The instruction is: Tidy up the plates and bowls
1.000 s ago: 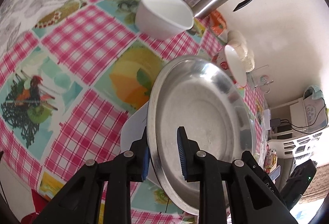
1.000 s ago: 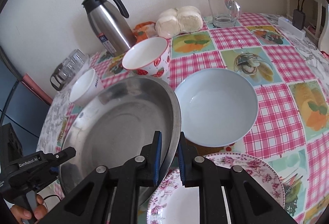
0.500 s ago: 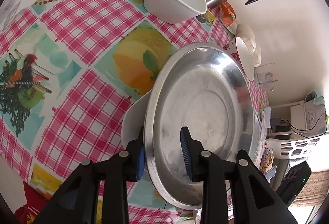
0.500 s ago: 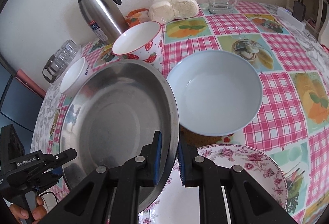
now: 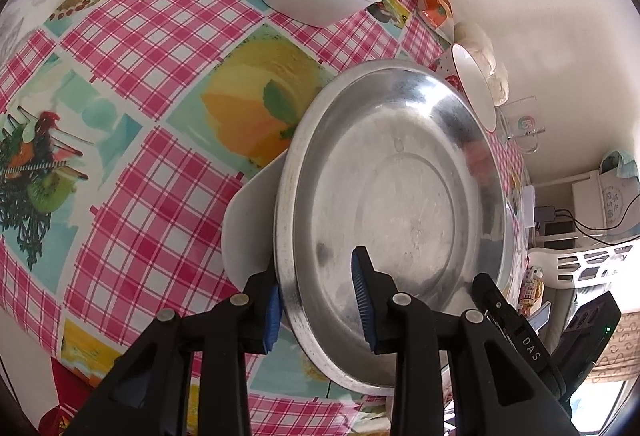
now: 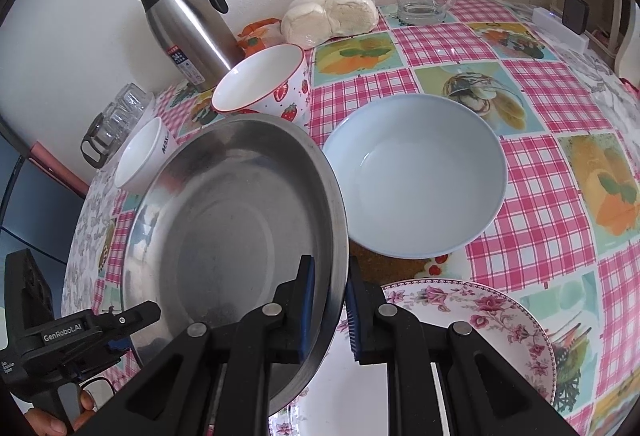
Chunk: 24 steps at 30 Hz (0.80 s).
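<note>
Left wrist view shows the left gripper (image 5: 318,302), whose jaws have just been opening, now spread loosely around the rim of the round stainless-steel plate (image 5: 400,192), which has sunk flatter over a white dish (image 5: 250,220) on the bench. The right gripper (image 6: 330,310) pinches the opposite rim, so the release looks half done. Every bowl in sight is empty: the pale blue bowl (image 6: 416,176), strawberry-print bowl (image 6: 260,84) and small white bowl (image 6: 142,156).

Left gripper (image 5: 318,300) black plastic, angular arms, blue ribbed pads, round silver screws at the pivots; right gripper (image 6: 330,310) the same build, blue pads, silver screws; white "GenRobot.AI" lettering on one body, "DAS" on the other
</note>
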Tool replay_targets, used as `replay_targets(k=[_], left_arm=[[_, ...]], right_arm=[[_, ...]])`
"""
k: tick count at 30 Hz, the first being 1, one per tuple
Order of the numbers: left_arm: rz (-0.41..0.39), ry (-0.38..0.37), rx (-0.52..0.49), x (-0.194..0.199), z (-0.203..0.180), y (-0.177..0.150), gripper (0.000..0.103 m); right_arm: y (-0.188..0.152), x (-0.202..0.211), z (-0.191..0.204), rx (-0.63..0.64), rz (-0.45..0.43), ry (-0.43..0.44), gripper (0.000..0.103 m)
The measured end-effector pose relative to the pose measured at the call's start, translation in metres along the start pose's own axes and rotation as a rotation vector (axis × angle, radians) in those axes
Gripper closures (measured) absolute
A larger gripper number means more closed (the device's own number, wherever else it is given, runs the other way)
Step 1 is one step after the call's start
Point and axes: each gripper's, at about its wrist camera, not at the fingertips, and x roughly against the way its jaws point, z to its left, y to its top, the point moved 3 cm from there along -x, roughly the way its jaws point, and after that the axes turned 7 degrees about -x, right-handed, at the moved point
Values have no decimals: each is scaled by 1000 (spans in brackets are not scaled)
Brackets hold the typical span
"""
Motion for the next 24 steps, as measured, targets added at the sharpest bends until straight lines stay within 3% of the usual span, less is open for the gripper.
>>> replay_targets(k=[7, 14, 24], left_arm=[[16, -11, 2, 0, 1, -3, 71], [-24, -3, 2, 18, 5, -8, 71], [-50, -9, 77, 35, 24, -10, 71]], right_arm=[[0, 2, 0, -4, 2, -8, 86], [-5, -1, 4, 22, 25, -31, 86], [-14, -5, 18, 78, 59, -40, 85]])
